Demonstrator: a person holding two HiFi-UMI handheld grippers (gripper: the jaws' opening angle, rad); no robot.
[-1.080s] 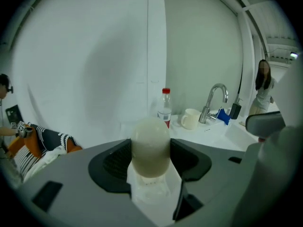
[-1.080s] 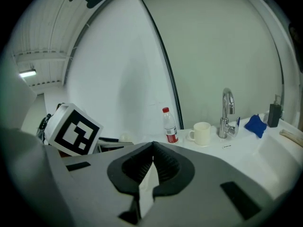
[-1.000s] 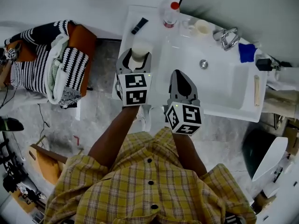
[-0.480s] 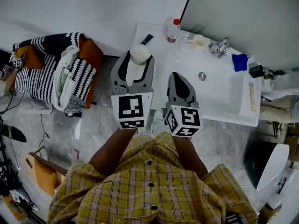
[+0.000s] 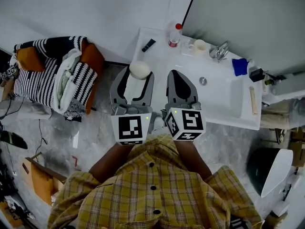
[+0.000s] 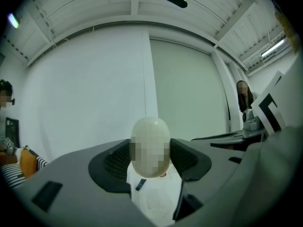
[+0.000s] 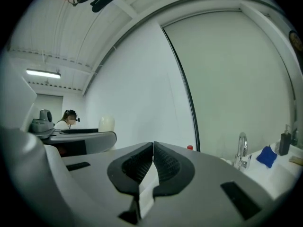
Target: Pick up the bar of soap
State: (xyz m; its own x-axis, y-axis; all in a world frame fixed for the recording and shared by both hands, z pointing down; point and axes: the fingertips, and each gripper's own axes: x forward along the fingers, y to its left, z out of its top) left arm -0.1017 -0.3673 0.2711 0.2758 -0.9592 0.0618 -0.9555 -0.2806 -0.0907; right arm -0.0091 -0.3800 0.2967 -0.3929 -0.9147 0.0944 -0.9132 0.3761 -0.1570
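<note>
Nearest, at 6 o'clock in the head view, a yellow checked shirt. Just beyond, at about 11 o'clock from centre, the left hand-held gripper, jaws parted only as wide as the cream-white oval bar of soap and pressed on it from both sides, with the soap sitting out at the jaw tips. In the left gripper view, seen against the pale wall with the white counter lower in the frame, so judged lifted clear rather than resting. Beside it, at 12 o'clock, the right hand-held gripper, jaws closed flat on each other with nothing between them, idle. Farther off, from 12 round to 3 o'clock along the counter: a flat black object, a clear bottle with a red cap, a white cup, a chrome tap, a blue cloth, and a thin pale stick by the right rim of the sunken white basin. Off at 9 o'clock, black-and-white striped cushions, no part in the task. Progress, as a judgement: grasp made and pick-up essentially done. Left only to keep a firm squeeze, a smooth rounded bar gripped near the tips being apt to slip or pivot.
</note>
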